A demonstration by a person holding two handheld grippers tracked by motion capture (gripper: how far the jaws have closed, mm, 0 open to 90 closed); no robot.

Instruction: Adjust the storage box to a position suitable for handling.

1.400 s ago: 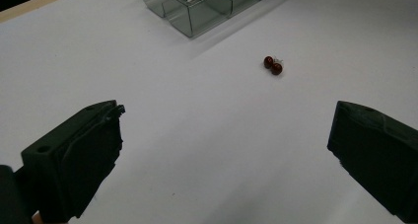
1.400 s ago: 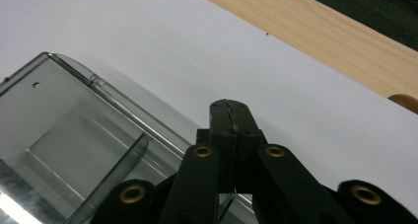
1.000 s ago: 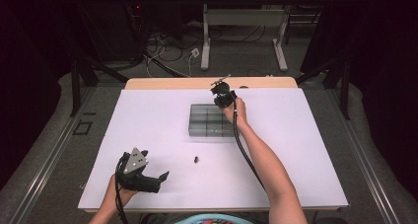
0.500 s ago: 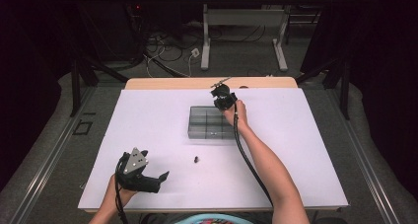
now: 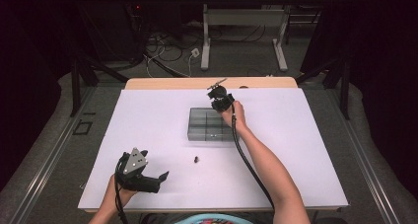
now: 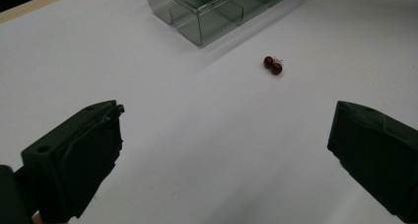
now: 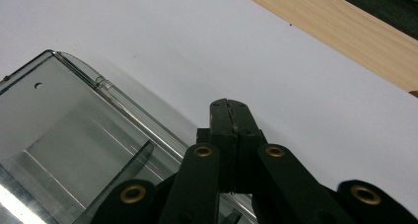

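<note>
Right gripper (image 7: pixel 230 116) pressed together, empty, above clear box (image 5: pixel 209 125) far edge. Left gripper (image 6: pixel 222 150) spread, near red beads (image 6: pixel 272 65).

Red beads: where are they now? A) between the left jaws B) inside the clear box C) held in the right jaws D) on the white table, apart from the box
D: the red beads lie on the bare white table, short of the clear box and well ahead of the open left jaws.
</note>
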